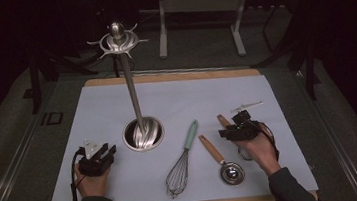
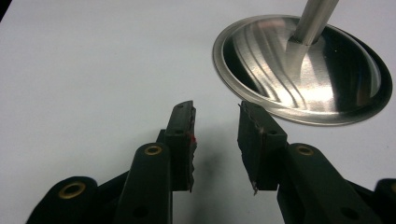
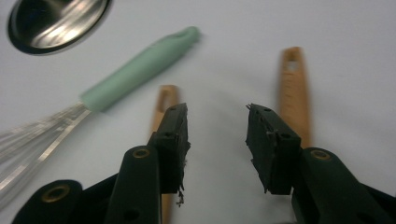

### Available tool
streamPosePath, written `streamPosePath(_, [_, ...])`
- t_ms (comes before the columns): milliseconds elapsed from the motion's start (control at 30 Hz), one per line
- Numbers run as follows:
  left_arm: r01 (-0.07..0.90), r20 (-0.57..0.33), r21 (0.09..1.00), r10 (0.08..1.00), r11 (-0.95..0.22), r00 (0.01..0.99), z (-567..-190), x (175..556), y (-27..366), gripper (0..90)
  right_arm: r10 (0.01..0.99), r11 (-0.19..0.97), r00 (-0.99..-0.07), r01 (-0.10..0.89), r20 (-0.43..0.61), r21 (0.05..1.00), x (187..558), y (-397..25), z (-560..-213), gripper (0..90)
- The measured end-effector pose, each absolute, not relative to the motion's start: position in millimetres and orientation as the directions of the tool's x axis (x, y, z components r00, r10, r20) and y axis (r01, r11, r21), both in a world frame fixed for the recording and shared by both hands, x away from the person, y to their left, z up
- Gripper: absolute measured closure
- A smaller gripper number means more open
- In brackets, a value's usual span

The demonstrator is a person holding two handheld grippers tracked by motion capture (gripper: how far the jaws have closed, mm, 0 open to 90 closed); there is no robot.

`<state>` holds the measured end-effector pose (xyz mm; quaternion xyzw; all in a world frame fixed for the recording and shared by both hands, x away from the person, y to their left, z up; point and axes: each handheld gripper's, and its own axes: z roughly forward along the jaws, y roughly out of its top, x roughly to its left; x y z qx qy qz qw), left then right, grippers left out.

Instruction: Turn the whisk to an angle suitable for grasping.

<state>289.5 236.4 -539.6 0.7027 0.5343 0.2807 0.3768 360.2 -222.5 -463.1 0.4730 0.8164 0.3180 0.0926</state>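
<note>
**Nothing hung yet, both jaws empty**

Forearms enter at the near edge of the worktop [image 1: 96, 104]. Each hand-held gripper, left [image 1: 102, 153] and right [image 1: 233, 127], has its jaws parted and empty. Judging by the layout, nothing has been hung on the steel stand [image 1: 143, 133]: the whisk [image 1: 182, 161] and two wooden-handled measuring spoons [image 1: 221, 160] lie flat, the farther one [image 3: 294, 88] just beside the right gripper. Every pickup remains.
</note>
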Motion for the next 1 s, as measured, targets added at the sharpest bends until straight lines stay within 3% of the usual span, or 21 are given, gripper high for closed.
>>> streamPosePath(633, [0.541,0.005,0.827,0.963,-0.156,0.271,-539.8,289.7,235.3,65.4,0.773,0.416,-0.596,0.736,0.218,0.534,372.2,-149.2,-483.5,51.9])
streamPosePath(1000, [0.541,0.003,0.827,0.964,-0.152,0.265,-539.8,289.8,235.2,64.8,0.785,0.350,-0.534,0.800,0.314,0.487,389.7,-133.3,-502.4,47.9])
